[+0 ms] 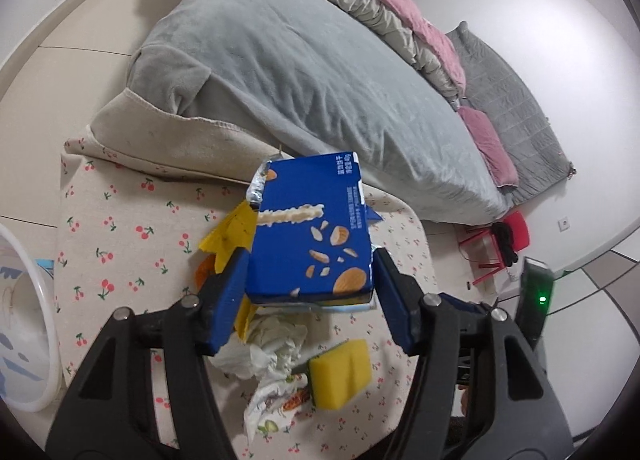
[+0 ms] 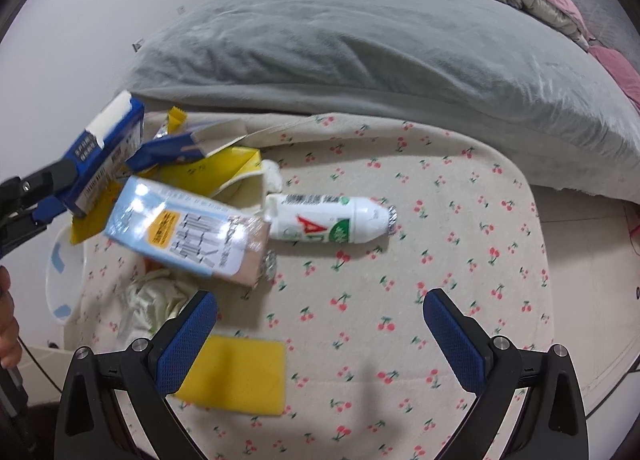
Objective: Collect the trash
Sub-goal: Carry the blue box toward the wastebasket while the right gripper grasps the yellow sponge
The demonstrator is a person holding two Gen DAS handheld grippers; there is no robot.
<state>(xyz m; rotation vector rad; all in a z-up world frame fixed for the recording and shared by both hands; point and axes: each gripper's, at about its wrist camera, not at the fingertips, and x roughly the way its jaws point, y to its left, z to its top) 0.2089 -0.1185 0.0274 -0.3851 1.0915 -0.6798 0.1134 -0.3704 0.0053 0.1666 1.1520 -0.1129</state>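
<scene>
Beside a grey-blanketed bed, I am working over a cherry-print cloth table [image 2: 440, 220]. My left gripper [image 1: 310, 280] is clamping the blue cardboard snack box [image 1: 312, 228], lifted clear; next I should be carrying it to the white plastic bin [image 1: 24, 324]. My right gripper [image 2: 320, 324] is hanging spread and empty near the white bottle [image 2: 332, 220].

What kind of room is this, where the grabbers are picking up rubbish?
Most likely a bedroom. A low bed with a grey blanket and a pink quilt fills the background, and in front of it a cherry-print cloth is littered with trash such as the blue box held by the left gripper.
</scene>
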